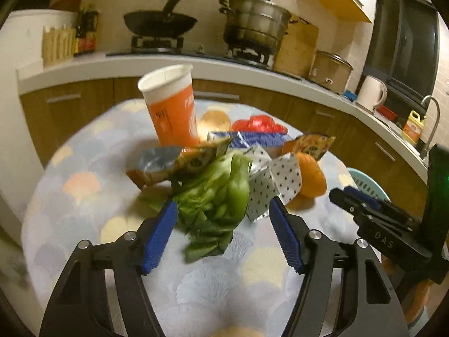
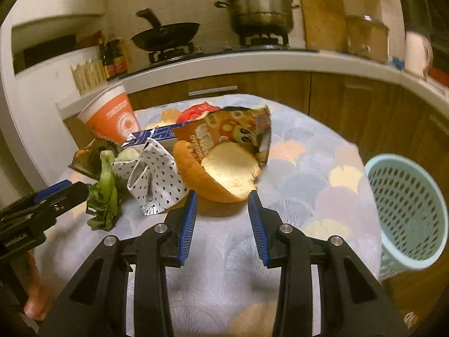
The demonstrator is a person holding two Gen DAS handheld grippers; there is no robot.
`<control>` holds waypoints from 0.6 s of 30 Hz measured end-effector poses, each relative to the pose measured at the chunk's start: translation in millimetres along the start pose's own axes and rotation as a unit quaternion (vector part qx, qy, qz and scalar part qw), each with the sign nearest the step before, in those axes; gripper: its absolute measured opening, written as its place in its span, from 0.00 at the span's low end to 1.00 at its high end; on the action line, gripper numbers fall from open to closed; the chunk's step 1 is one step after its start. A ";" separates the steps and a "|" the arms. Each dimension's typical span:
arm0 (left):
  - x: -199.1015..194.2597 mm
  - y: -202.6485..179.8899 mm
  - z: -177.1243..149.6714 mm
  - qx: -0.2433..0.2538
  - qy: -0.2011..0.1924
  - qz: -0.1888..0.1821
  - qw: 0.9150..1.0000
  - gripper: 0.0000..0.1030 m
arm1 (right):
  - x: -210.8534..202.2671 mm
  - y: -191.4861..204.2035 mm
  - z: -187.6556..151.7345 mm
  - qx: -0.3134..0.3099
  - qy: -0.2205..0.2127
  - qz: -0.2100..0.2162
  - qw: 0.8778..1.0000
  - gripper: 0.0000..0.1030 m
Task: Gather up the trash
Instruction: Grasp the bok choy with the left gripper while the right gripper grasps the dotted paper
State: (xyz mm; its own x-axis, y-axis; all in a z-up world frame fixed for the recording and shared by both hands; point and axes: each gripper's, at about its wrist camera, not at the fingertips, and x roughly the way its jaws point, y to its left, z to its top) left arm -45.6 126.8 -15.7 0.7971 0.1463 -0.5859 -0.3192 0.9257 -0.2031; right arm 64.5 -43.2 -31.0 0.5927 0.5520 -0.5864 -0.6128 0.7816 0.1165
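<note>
A pile of trash lies on the round table (image 2: pixel 314 185). My left gripper (image 1: pixel 222 204) is open, with a wilted green leafy vegetable (image 1: pixel 216 196) lying between its blue pads, which do not press on it. Behind it are an orange paper cup (image 1: pixel 171 106), a torn foil-lined snack bag (image 1: pixel 157 165), a blue carton (image 1: pixel 247 137) and a white dotted wrapper (image 1: pixel 272 185). My right gripper (image 2: pixel 222 196) is open and empty, its tips just short of a halved bread bun (image 2: pixel 221 171). An orange snack bag (image 2: pixel 233 129) leans behind the bun.
A light blue perforated basket (image 2: pixel 407 210) stands on the floor off the table's right edge. A red item (image 2: pixel 196 111) lies at the back of the pile. Beyond the table a counter (image 1: pixel 224 67) holds a wok, a steamer pot and a kettle.
</note>
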 end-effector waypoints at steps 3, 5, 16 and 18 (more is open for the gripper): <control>15.7 -0.2 1.9 -0.001 0.017 -0.003 1.000 0.57 | 3.8 0.1 -1.1 -0.002 0.008 -0.004 1.000 0.33; 25.1 -2.3 3.6 0.005 0.025 -0.002 1.000 0.52 | 4.7 -0.8 -1.2 0.000 0.010 -0.004 1.000 0.33; 48.2 0.4 6.9 0.019 0.049 0.024 0.998 0.28 | 4.5 14.3 -2.9 -0.032 0.014 0.012 0.999 0.33; 44.1 2.9 7.3 0.018 0.046 0.016 0.999 0.24 | 3.0 18.3 -2.2 -0.029 0.022 0.040 0.999 0.33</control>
State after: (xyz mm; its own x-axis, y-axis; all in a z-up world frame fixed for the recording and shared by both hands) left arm -7.6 138.5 -36.4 0.7365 0.1442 -0.6609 -0.3231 0.9333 -0.1565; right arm 53.9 -27.9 -32.3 0.5184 0.5980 -0.6113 -0.6868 0.7170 0.1190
